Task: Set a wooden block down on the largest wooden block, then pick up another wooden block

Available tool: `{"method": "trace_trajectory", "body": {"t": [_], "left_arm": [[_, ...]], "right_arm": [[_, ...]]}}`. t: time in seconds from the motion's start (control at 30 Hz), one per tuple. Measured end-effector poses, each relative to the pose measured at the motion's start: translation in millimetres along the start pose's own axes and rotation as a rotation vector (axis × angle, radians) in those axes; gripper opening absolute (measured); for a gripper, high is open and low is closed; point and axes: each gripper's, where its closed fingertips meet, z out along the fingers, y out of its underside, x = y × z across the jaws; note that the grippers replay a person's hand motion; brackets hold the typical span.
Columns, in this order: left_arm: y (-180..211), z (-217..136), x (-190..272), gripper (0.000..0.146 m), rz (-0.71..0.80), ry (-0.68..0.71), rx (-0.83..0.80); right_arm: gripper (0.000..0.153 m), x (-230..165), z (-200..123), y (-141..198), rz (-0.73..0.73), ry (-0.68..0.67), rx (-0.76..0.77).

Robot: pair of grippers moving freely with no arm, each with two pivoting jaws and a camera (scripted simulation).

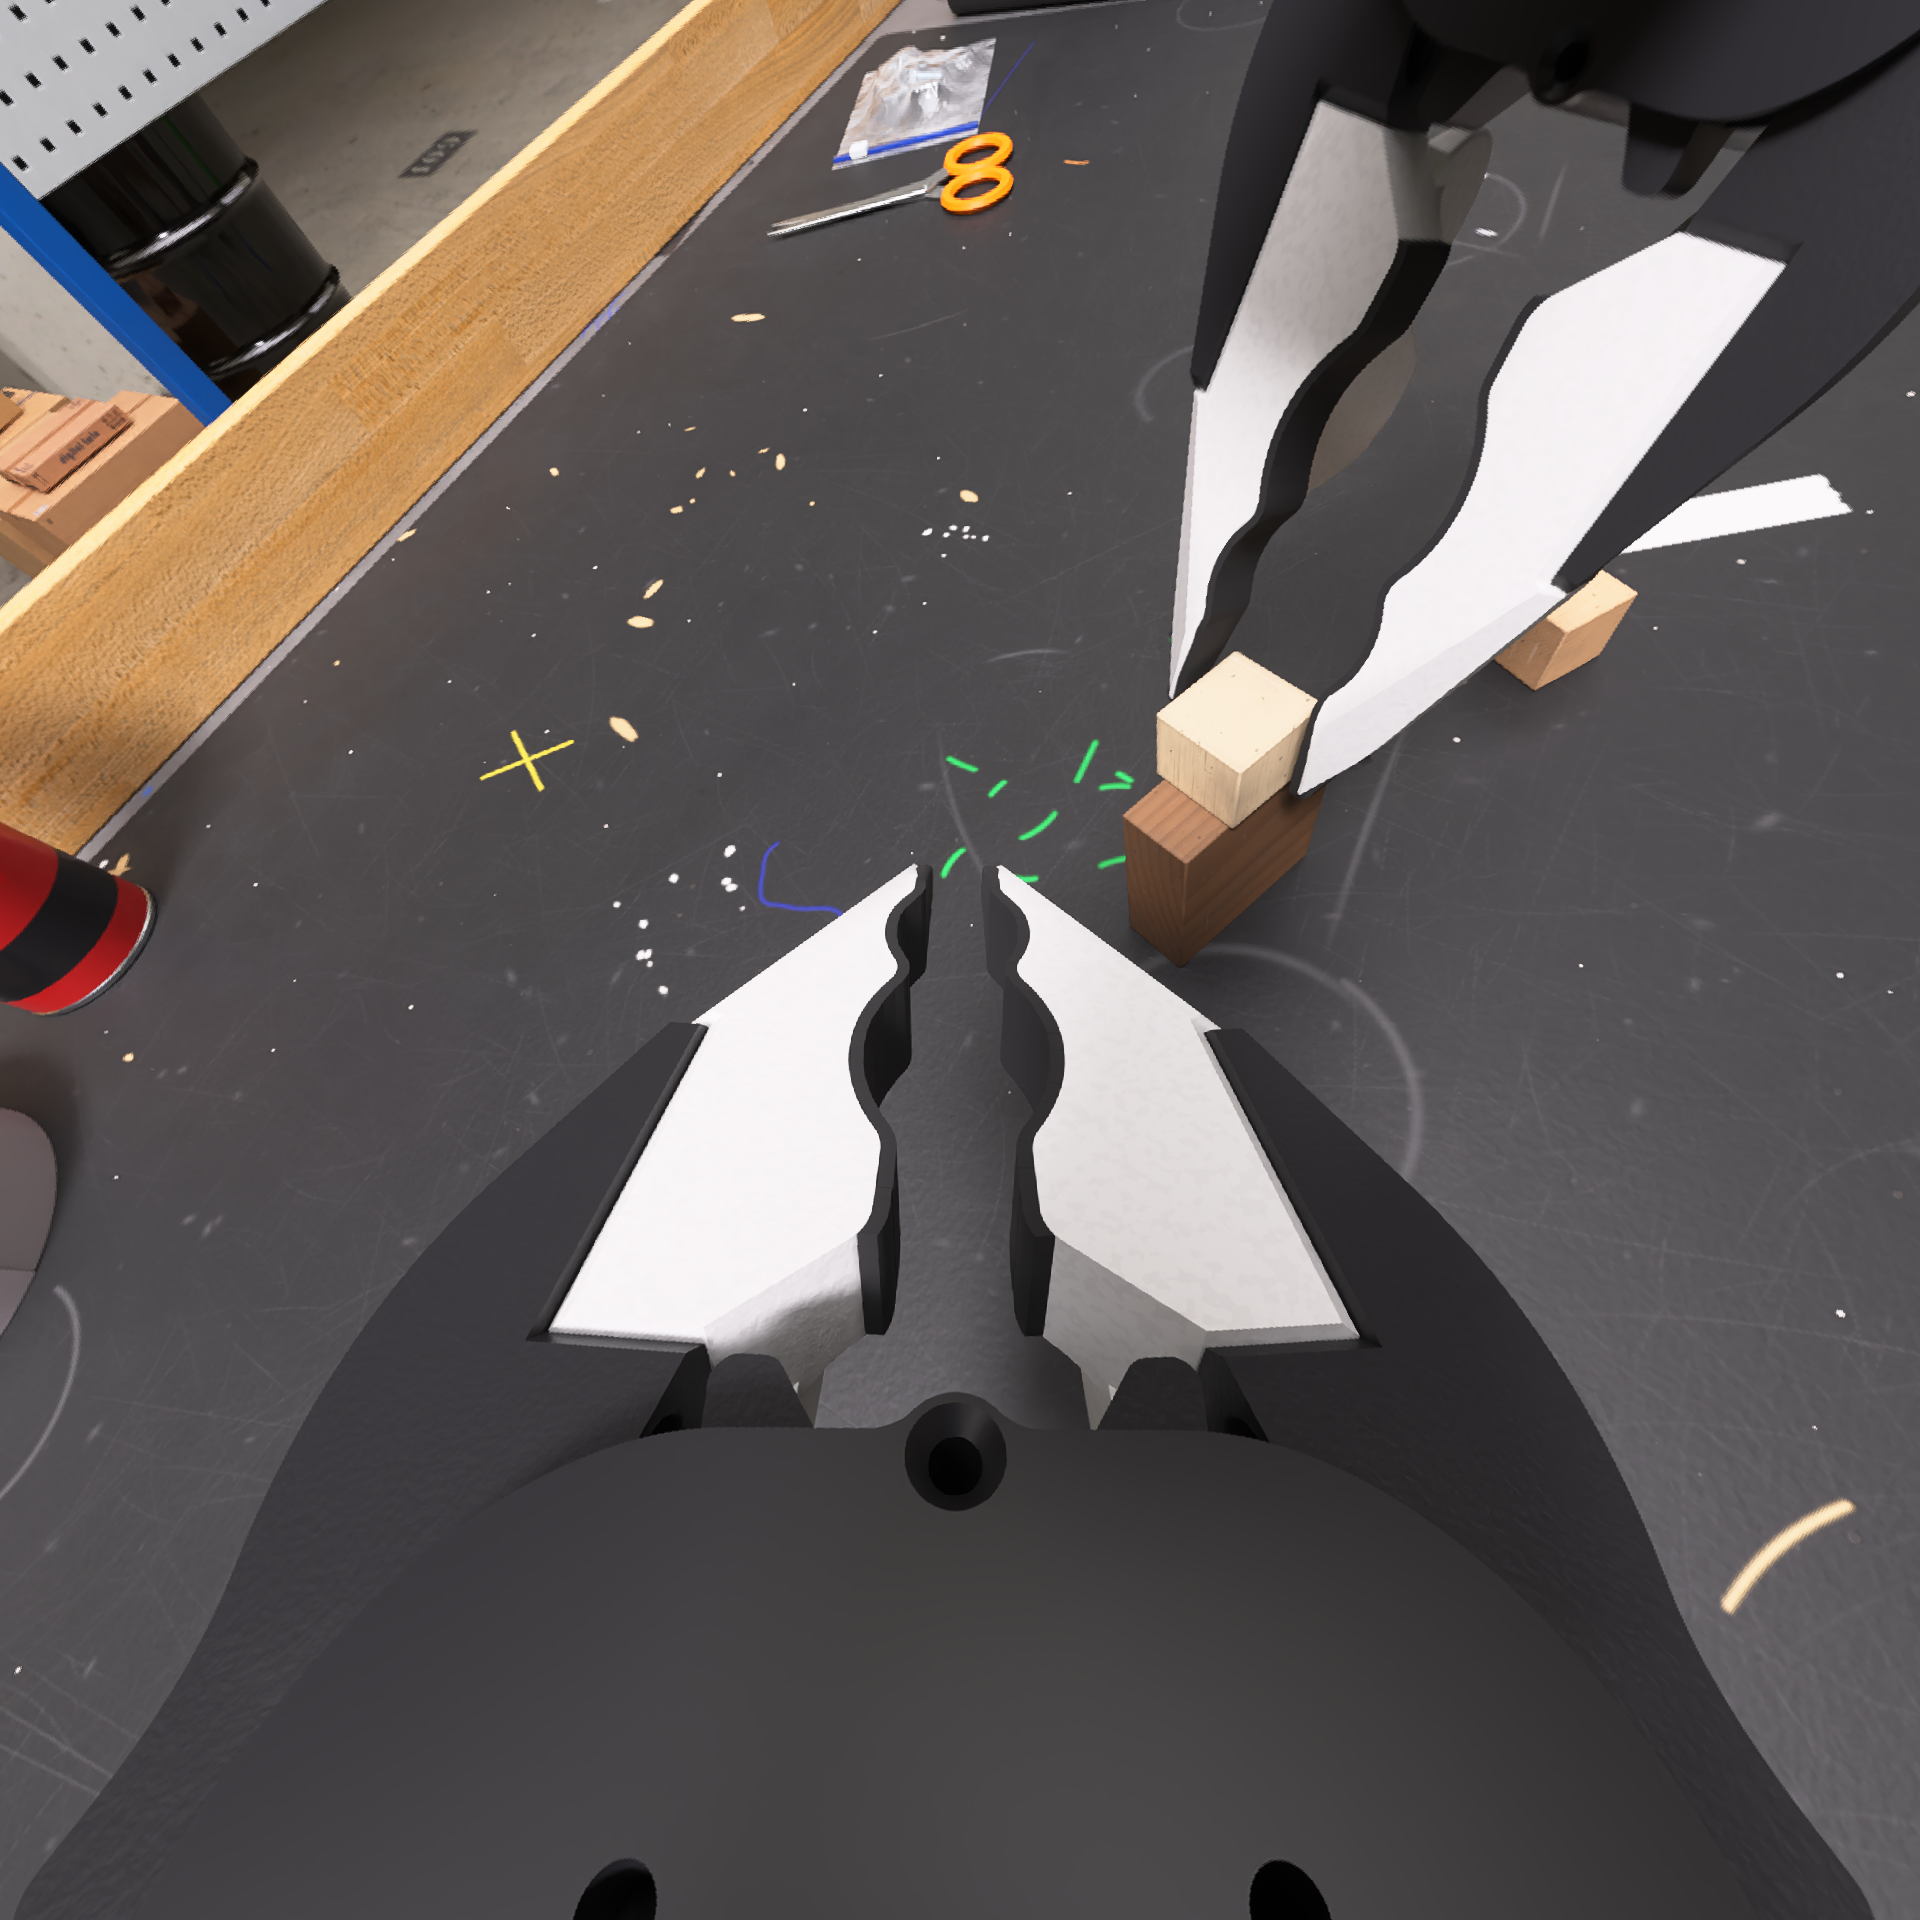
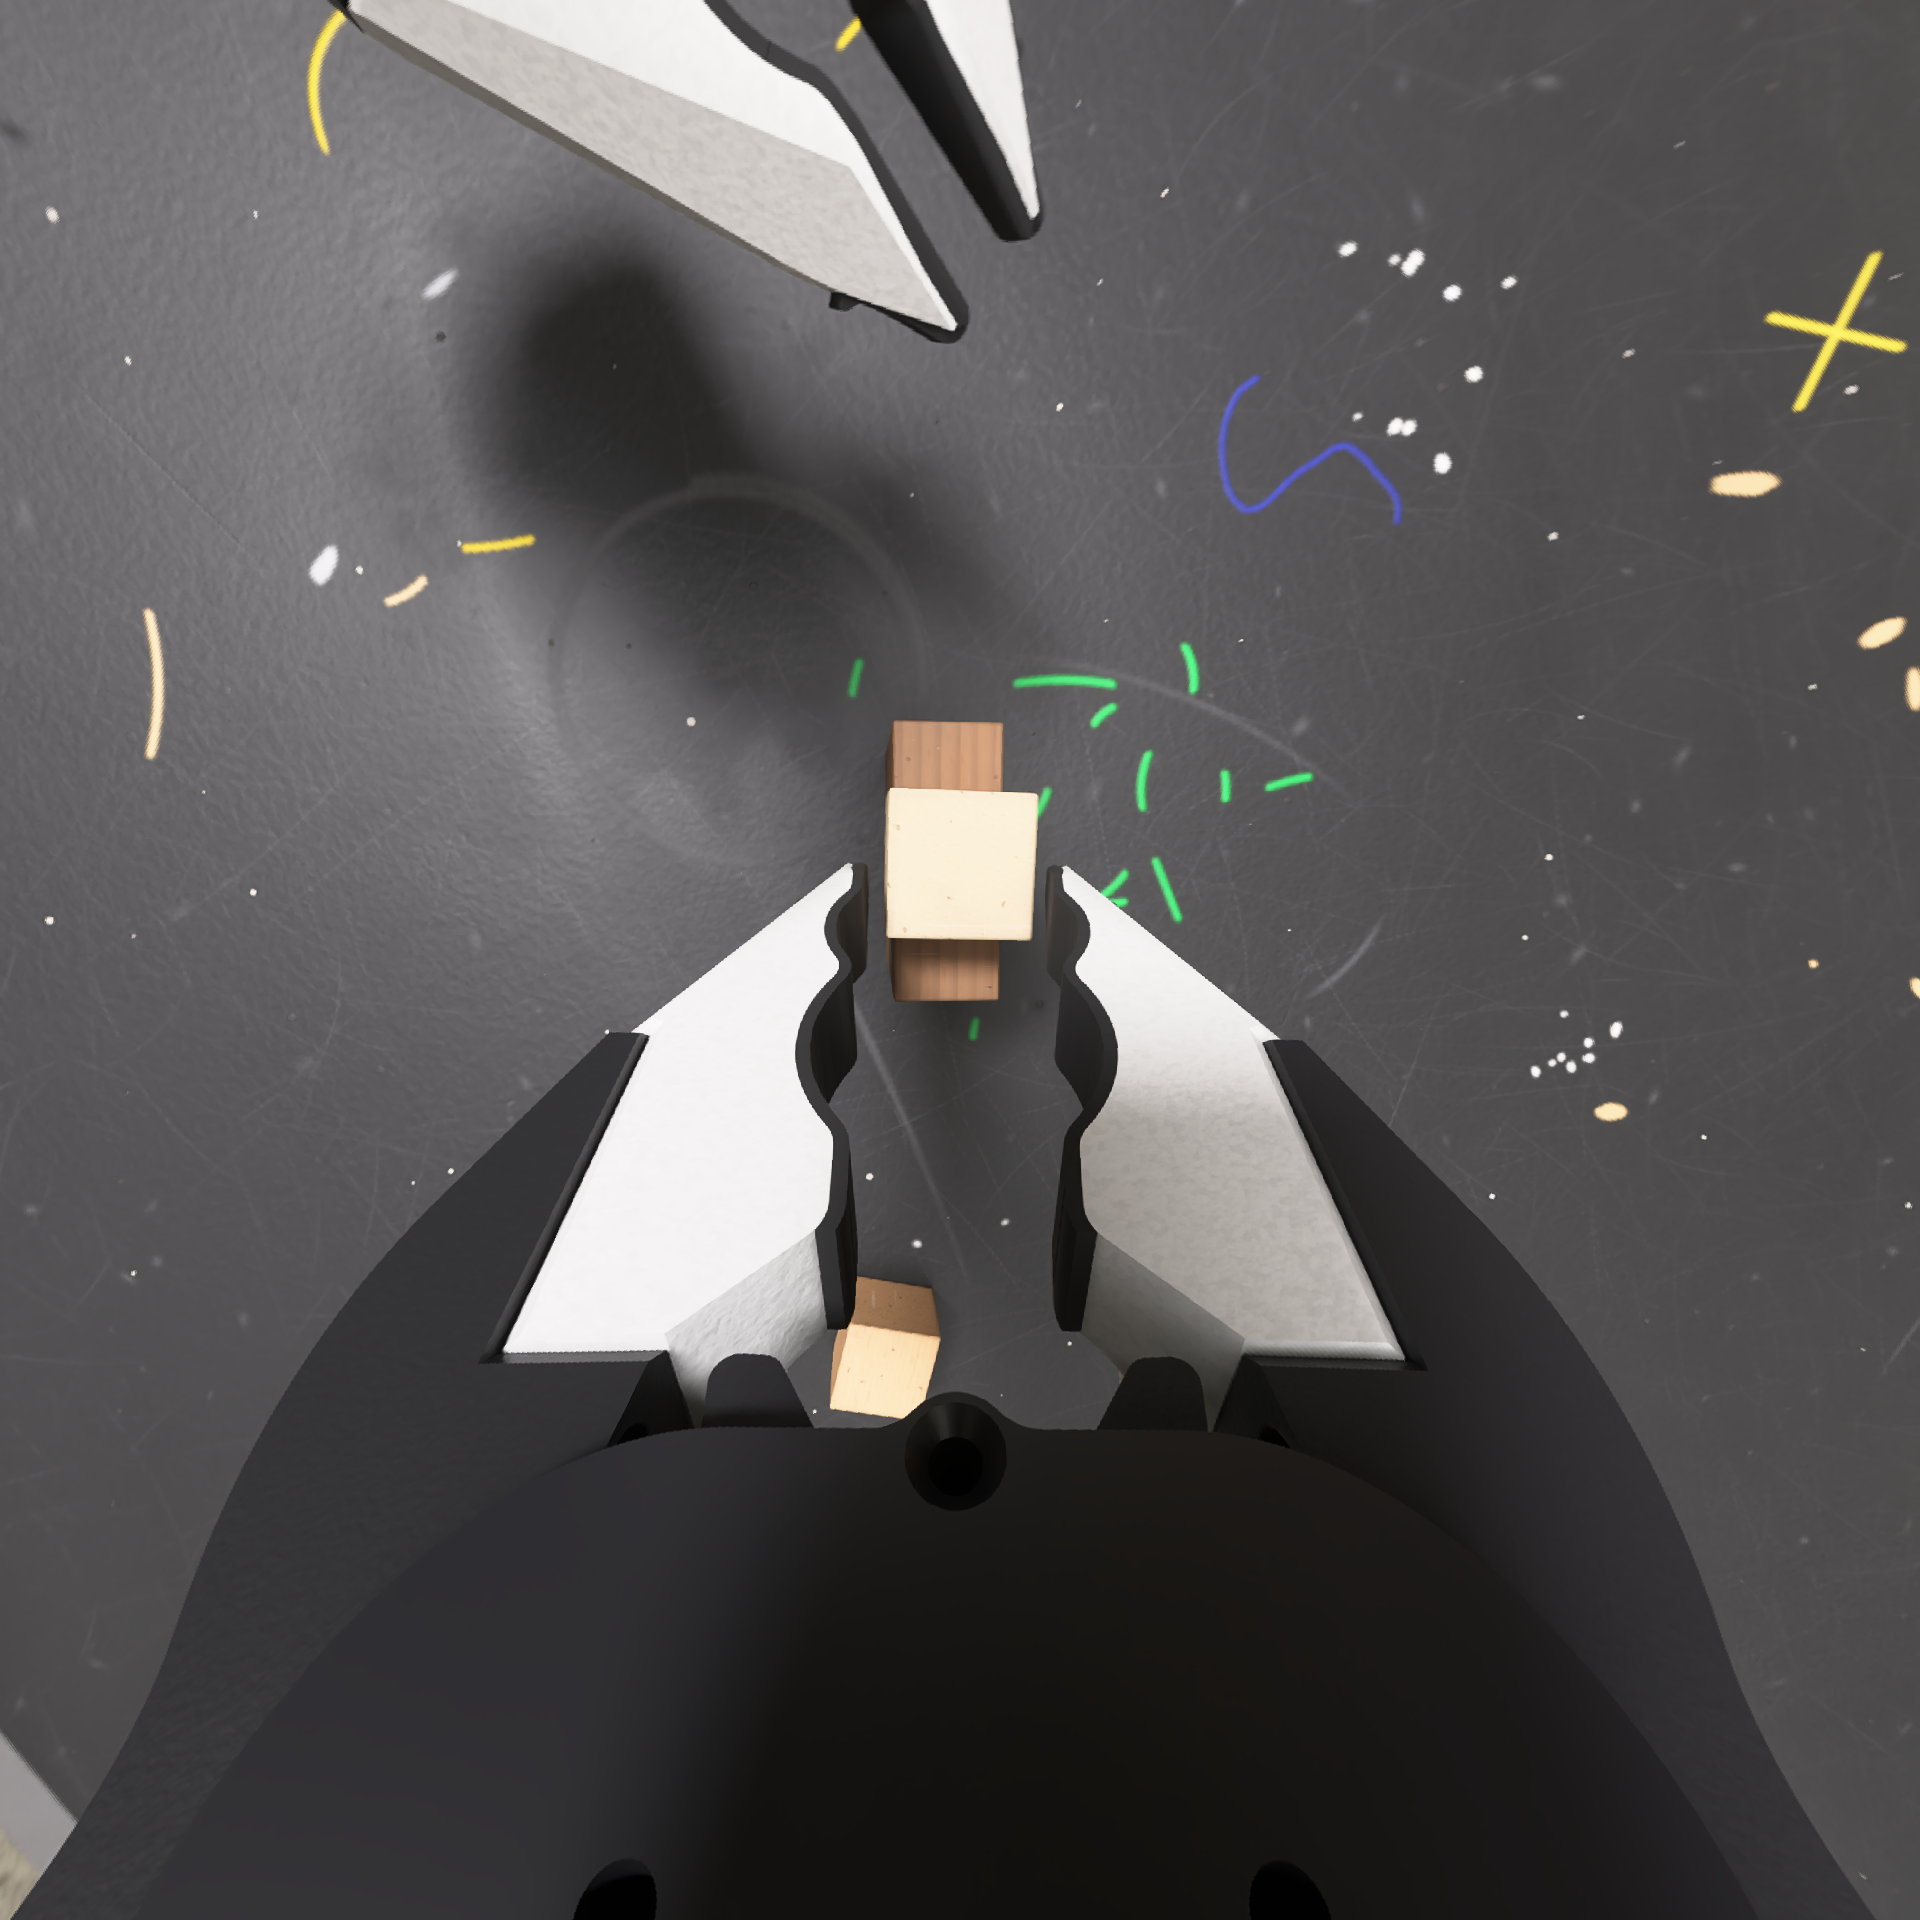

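Observation:
A pale wooden cube [image 1: 1231,732] rests on top of a larger dark brown block [image 1: 1210,868] on the dark mat. From above, in the right wrist view, the cube [image 2: 961,878] sits across the middle of the brown block [image 2: 945,753]. My right gripper [image 2: 956,883] is open, with its fingertips on either side of the cube and a small gap on each side. A tan block [image 2: 883,1351] lies on the mat beneath this gripper, and shows behind it [image 1: 1569,634]. My left gripper [image 1: 956,878] is nearly closed and empty, left of the stack.
Orange-handled scissors [image 1: 977,171] and a plastic bag [image 1: 914,99] lie at the far end of the mat. A red and black can [image 1: 62,925] lies at the left. A wooden bench edge [image 1: 364,395] borders the mat. A white strip [image 1: 1745,509] lies past the tan block.

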Motion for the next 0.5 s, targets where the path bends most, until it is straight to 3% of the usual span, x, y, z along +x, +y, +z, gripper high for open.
{"method": "trace_trajectory", "body": {"t": [0.17,0.5], "left_arm": [[-0.6,-0.4,-0.7,0.009,-0.007,-0.003,0.004],[0.9,0.6,0.4,0.009,0.003,-0.005,-0.004]], "right_arm": [[0.038,2.3,-10.7,-3.3,0.043,0.006,0.098],[0.027,-3.0,-4.9,-12.1,0.045,-0.016,0.125]]}}
